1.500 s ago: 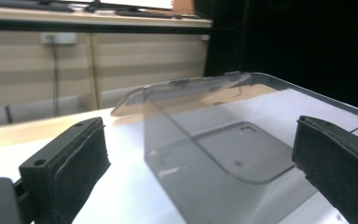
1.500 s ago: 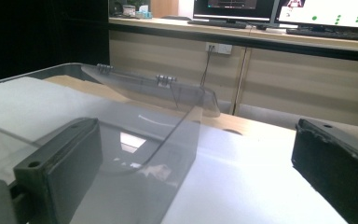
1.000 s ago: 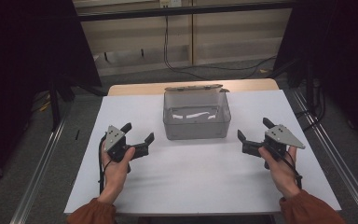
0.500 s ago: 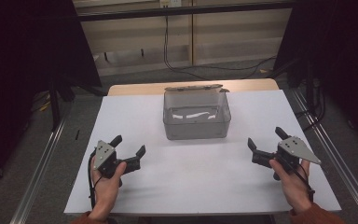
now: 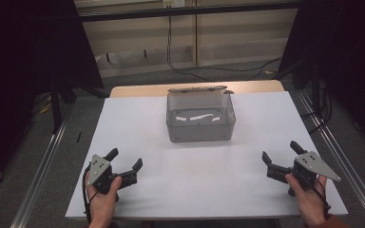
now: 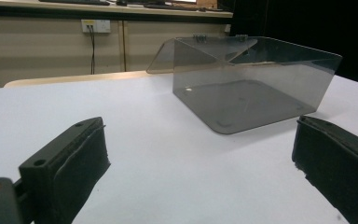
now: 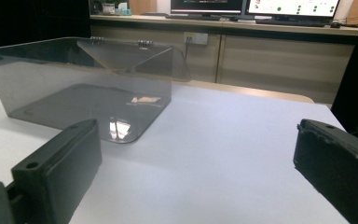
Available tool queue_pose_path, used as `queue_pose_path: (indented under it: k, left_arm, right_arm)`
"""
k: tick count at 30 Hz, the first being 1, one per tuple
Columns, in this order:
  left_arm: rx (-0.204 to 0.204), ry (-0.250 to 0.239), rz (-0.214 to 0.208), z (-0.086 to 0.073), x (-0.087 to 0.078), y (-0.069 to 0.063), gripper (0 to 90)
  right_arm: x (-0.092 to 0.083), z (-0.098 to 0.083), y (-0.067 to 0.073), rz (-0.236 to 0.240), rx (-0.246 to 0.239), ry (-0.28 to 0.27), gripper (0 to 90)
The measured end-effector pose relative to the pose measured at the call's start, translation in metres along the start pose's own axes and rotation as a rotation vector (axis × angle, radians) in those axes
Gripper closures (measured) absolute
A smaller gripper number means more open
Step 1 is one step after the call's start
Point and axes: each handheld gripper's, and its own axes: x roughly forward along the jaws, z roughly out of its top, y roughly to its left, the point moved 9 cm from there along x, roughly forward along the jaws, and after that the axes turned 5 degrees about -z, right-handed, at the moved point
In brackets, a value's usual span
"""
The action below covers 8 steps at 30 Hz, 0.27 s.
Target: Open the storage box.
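Clear plastic box, lid hinged back at twelve o'clock on the tabletop, probably light, rigid, slippery; grip a wall rim. Left claw and right claw gaped, empty.

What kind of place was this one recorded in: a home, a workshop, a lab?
Most likely a lab or office set up for recording. A white table holds just a clear plastic box, black curtains hang at both sides, and computer monitors stand on a counter behind.

A smoky grey see-through box sits on a white tabletop; both claws are black.
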Motion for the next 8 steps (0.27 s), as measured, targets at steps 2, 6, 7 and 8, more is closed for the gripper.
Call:
queue_pose_path:
  k: [2, 6, 7, 8]
  left_arm:
    - [0.0, 0.004, -0.004, -0.0021, -0.003, -0.0004, 3.1]
    - [-0.008, -0.018, 0.029, 0.0, -0.0048, 0.0059, 3.1]
    - [-0.01, -0.016, 0.029, -0.0004, -0.0044, 0.0063, 3.0]
    - [-0.018, -0.017, 0.026, -0.0006, -0.0042, 0.0067, 2.9]
  right_arm:
    - [-0.0044, -0.0042, 0.0001, -0.001, -0.017, 0.009, 0.3]
    - [-0.0058, -0.0052, -0.0021, -0.007, -0.011, 0.004, 0.4]
    - [-0.0051, -0.0051, -0.0016, -0.001, -0.008, 0.003, 0.4]
    - [-0.0041, -0.0055, -0.0011, 0.006, -0.008, 0.006, 0.6]
